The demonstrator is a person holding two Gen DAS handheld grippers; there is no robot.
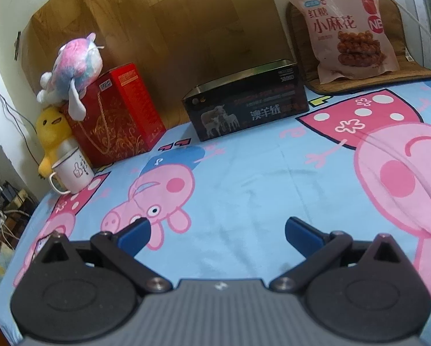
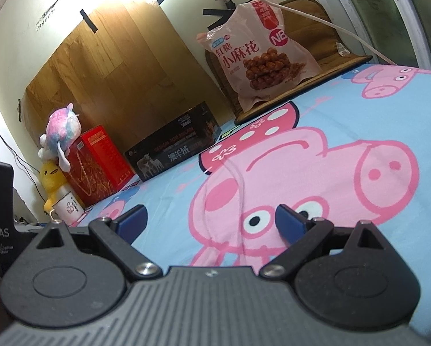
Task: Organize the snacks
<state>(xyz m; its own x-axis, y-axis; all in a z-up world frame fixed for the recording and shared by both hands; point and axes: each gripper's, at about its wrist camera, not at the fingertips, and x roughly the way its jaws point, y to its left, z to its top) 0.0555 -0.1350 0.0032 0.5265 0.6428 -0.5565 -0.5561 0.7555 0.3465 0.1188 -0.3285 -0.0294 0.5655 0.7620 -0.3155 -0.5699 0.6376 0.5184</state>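
Right wrist view is showing the snack bag [image 2: 261,57] leaning upright far ahead, slightly right of the spread, empty right gripper [image 2: 211,220], seemingly nearer than the equally spread, empty left gripper [image 1: 217,230].

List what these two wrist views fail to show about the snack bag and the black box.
- Snack bag: its back and whether it is sealed, hidden in both views; it leans on a brown mat.
- Black box: its inside, hidden by its walls in both views.
- Box's small print: blurred.
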